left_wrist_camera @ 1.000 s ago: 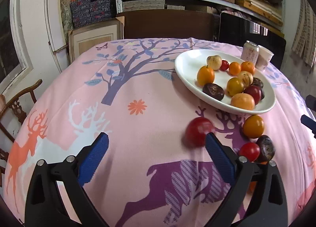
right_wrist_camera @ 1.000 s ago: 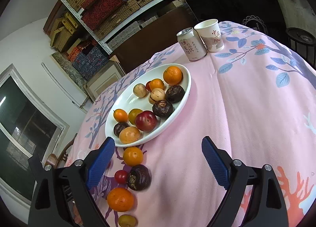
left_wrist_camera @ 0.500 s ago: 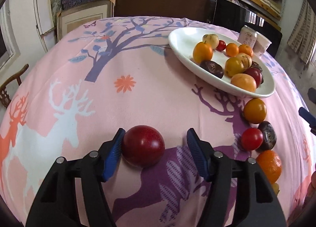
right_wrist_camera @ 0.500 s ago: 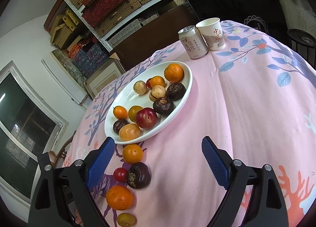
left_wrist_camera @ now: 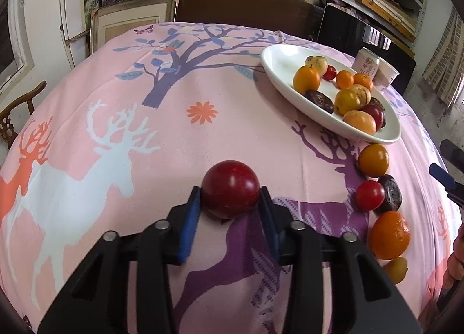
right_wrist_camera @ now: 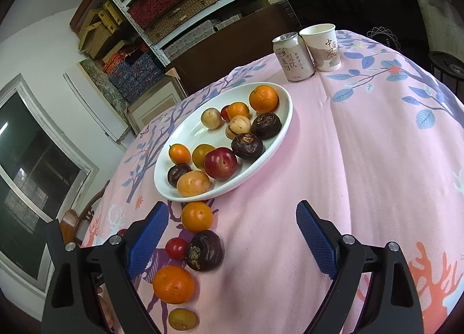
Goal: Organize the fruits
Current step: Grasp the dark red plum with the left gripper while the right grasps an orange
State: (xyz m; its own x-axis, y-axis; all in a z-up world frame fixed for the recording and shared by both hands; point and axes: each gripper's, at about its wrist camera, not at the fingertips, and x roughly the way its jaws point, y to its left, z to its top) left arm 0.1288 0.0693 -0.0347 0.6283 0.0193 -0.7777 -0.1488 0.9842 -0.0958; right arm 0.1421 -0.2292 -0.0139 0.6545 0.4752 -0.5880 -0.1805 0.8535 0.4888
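My left gripper (left_wrist_camera: 230,203) is shut on a dark red plum (left_wrist_camera: 230,189), its blue pads touching both sides, just above the pink tablecloth. A white oval plate (left_wrist_camera: 278,58) holding several fruits sits at the back right; it also shows in the right wrist view (right_wrist_camera: 278,133). Loose fruits lie in a row beside the plate: an orange fruit (right_wrist_camera: 196,216), a small red tomato (right_wrist_camera: 176,248), a dark wrinkled fruit (right_wrist_camera: 204,250), a mandarin (right_wrist_camera: 173,284) and a small yellow fruit (right_wrist_camera: 182,318). My right gripper (right_wrist_camera: 230,242) is open and empty, above the cloth right of this row.
A drink can (right_wrist_camera: 293,57) and a paper cup (right_wrist_camera: 322,46) stand behind the plate. A wooden chair (left_wrist_camera: 17,110) stands off the table's left edge. Shelves with boxes and a dark panel line the wall behind.
My left gripper moved in over the dark red plum and closed on it. My right gripper stayed open and nearly still.
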